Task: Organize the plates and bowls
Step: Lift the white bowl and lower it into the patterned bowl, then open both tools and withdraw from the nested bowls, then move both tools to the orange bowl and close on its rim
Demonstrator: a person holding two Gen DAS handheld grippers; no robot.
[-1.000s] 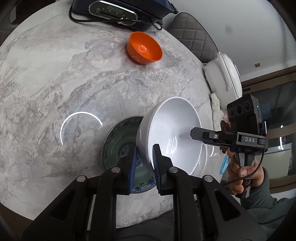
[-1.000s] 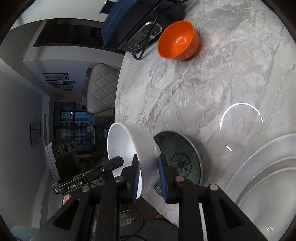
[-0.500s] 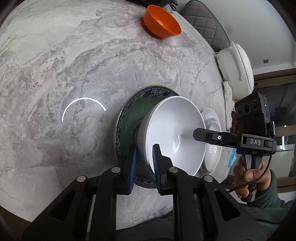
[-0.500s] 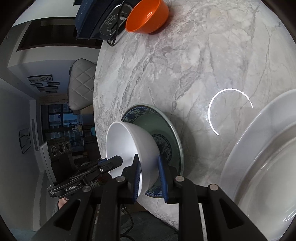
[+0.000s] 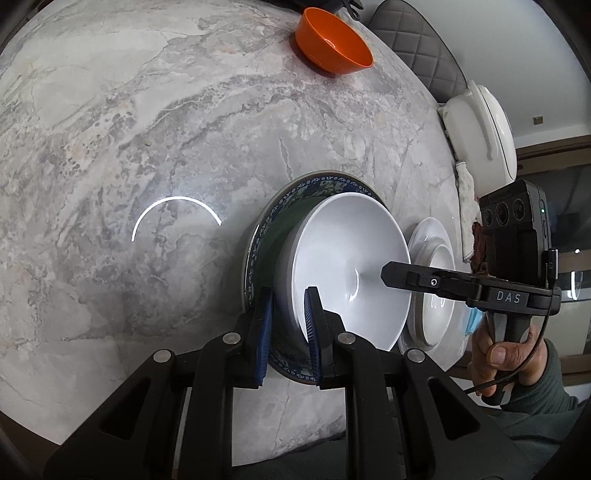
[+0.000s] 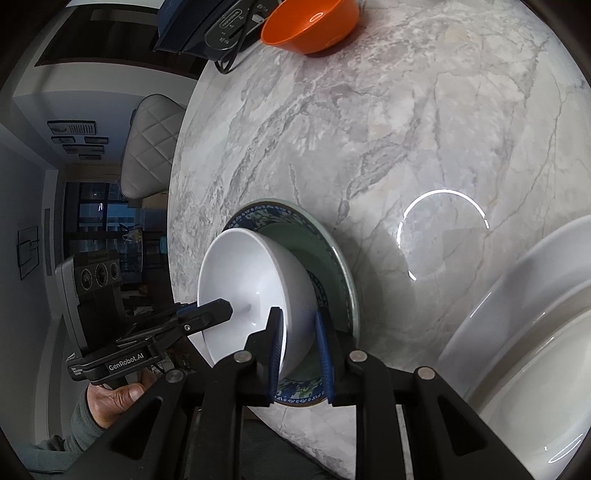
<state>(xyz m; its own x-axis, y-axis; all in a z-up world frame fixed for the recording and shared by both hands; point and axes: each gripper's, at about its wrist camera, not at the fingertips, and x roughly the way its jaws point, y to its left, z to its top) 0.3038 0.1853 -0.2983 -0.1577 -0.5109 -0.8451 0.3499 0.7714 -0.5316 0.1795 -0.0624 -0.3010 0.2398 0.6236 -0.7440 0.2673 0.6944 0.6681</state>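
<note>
The white bowl [image 5: 347, 269] sat inside the blue-patterned plate [image 5: 295, 195], its rim gripped from two opposite sides. The left gripper [image 5: 288, 325] was clamped on the near edge of the bowl, one blue pad against the outer wall and the other inside the rim. The right gripper [image 6: 299, 339] was likewise clamped on the bowl's wall at the opposite side, one pad within the bowl and one outside, between the bowl and the plate. In the left wrist view the right gripper's finger [image 5: 410, 275] reached into the bowl from the right of the jaws, with the person's hand [image 5: 506, 354] on its handle; in the right wrist view the left gripper's finger [image 6: 207, 314] reached in from the left of the jaws. The plate lay on the marble table [image 5: 147, 129], close to its near edge. Just beyond the bowl, to the right of the left jaws, lay stacked white plates [image 5: 432, 280], which filled the space to the right of the right jaws. Well ahead of both jaws, an orange bowl [image 5: 332, 46] stood on the table, with a dark device and cable [image 6: 218, 26] near it. A white lidded pot [image 5: 480, 129] stood at the table's edge.
</note>
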